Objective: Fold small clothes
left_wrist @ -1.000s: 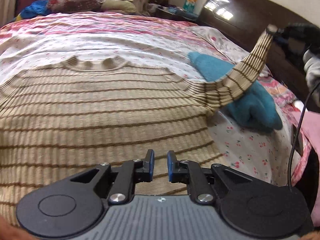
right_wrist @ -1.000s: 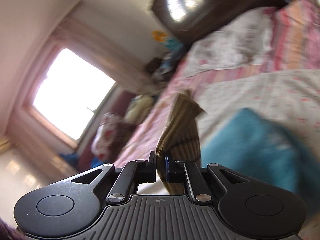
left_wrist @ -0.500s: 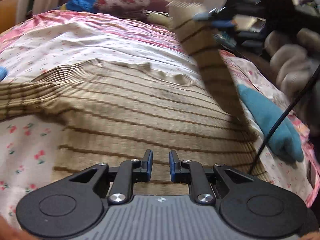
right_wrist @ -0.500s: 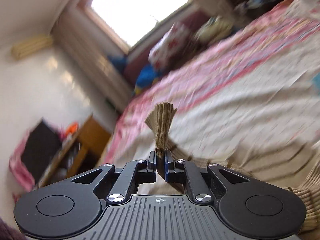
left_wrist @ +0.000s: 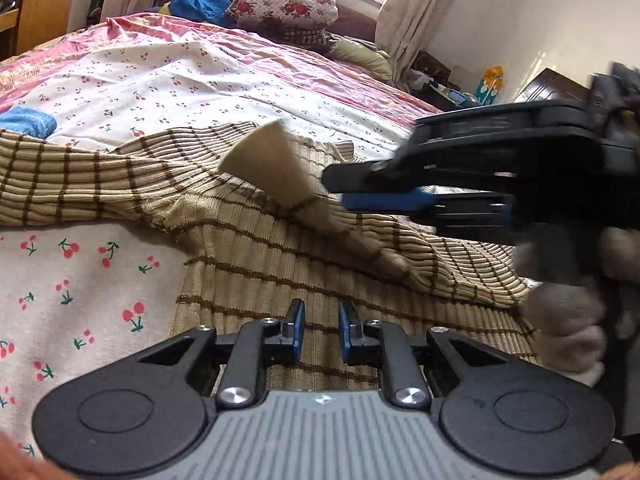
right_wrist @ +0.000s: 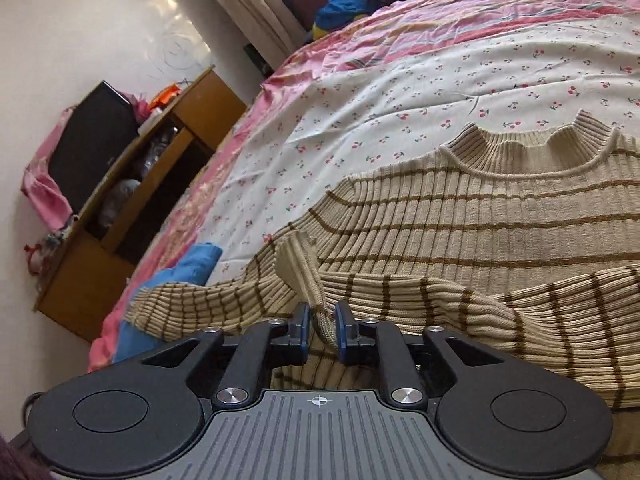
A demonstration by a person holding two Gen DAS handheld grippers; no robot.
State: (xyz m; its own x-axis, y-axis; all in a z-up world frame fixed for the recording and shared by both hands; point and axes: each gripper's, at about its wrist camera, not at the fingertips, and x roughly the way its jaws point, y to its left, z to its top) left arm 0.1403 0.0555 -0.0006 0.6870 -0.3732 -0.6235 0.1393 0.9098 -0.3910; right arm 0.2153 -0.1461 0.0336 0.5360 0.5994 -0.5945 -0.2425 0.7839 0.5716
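Right gripper (right_wrist: 322, 330) reaches in sideways over the striped sweater (right_wrist: 500, 220), jaws opening off its sleeve cuff (right_wrist: 298, 264); left gripper (left_wrist: 322, 332) angles down, slightly apart, empty

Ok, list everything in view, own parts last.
sweater: one, beige with brown stripes, flat on the bed, a sleeve folded across its body
sleeve cuff: one, beige, between the right jaws
bedsheet: one, white with cherries, pink borders
blue cloth: one, at the bed edge by the other sleeve
floral pillow: one, red and white, far end
wooden cabinet: one, brown, beside the bed
left hand-held gripper: black, blue pads, empty, over the hem
right hand-held gripper: jaws opening around the cuff
gloved hand: grey, holding the right hand-held gripper
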